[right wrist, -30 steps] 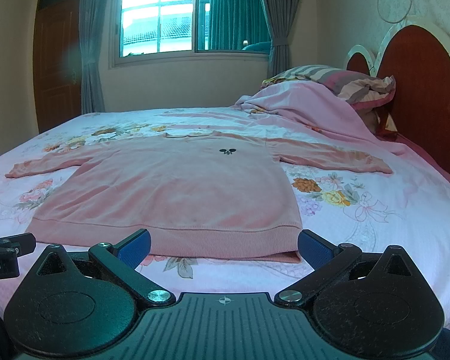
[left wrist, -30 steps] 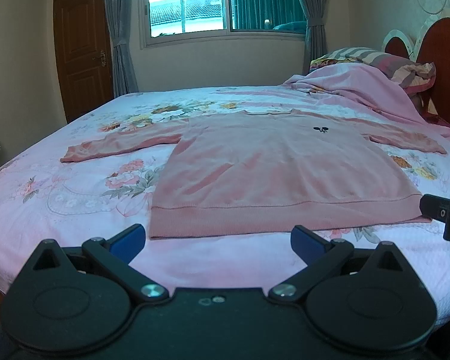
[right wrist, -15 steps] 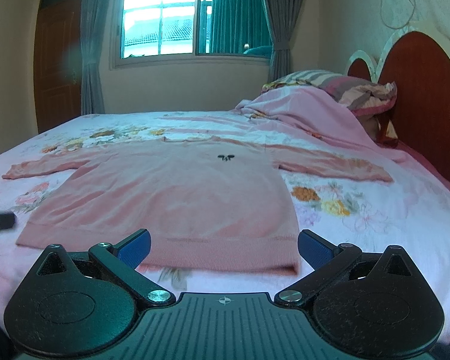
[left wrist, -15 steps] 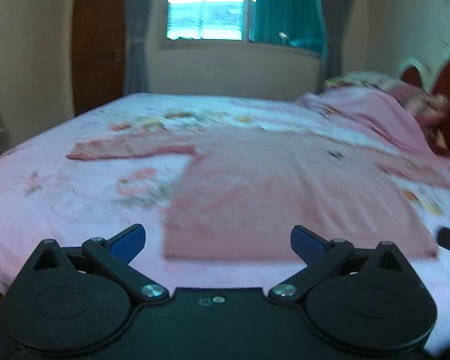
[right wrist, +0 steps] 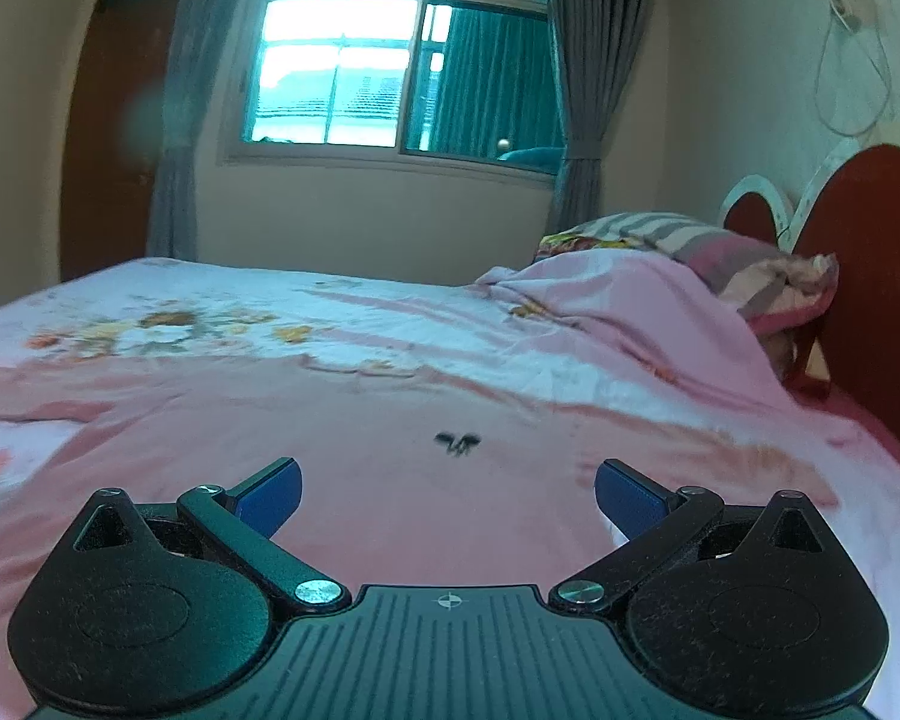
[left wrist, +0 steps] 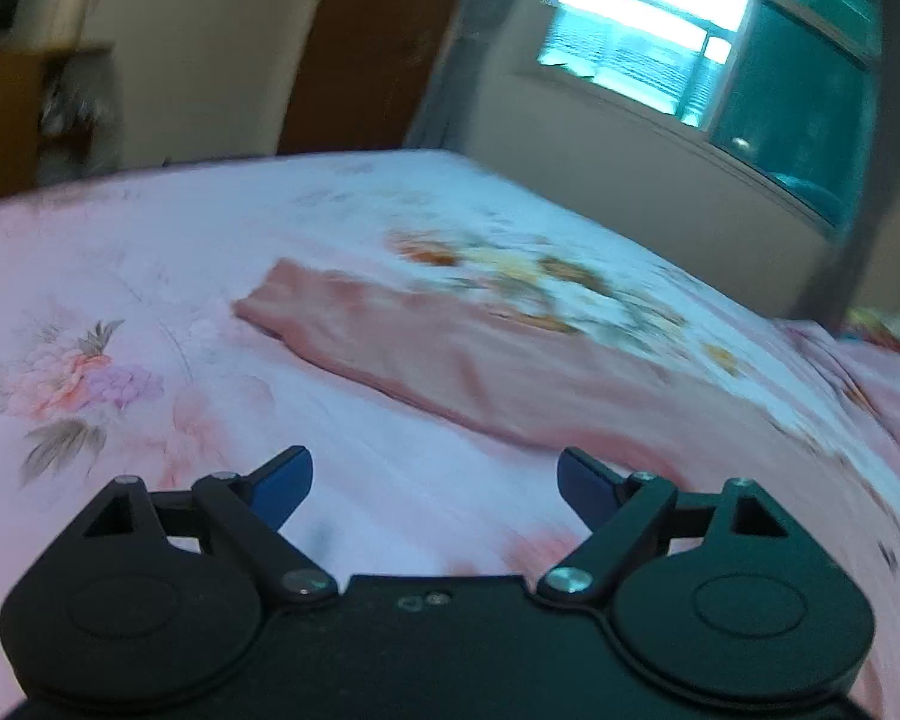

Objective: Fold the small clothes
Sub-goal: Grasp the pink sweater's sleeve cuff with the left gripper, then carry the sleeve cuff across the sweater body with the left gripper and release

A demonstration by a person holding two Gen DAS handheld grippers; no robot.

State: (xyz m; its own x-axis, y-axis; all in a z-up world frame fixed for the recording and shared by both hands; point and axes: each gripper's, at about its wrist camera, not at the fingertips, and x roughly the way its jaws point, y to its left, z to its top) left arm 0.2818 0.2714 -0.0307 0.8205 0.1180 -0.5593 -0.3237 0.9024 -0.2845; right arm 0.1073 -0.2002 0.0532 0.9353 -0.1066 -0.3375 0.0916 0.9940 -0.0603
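Note:
A pink long-sleeved sweater (right wrist: 390,468) lies flat on the bed, front up, with a small black emblem (right wrist: 457,443) on the chest. Its left sleeve (left wrist: 426,342) stretches across the left wrist view, cuff at the left end. My left gripper (left wrist: 433,483) is open and empty, low over the sheet just short of that sleeve. My right gripper (right wrist: 447,495) is open and empty, low over the sweater's body just below the emblem. The right sleeve (right wrist: 708,450) runs off to the right.
The bed carries a floral pink sheet (left wrist: 90,372). A bunched pink blanket (right wrist: 630,312) and striped pillow (right wrist: 690,240) lie by the red headboard (right wrist: 870,276) at right. A window (right wrist: 390,54) and curtains are behind, a wooden door (left wrist: 366,48) at left.
Both grippers moved forward over the bed. The left swung left toward the sleeve, its view blurred and tilted. The right advanced from the hem to over the sweater's chest. Both stayed open.

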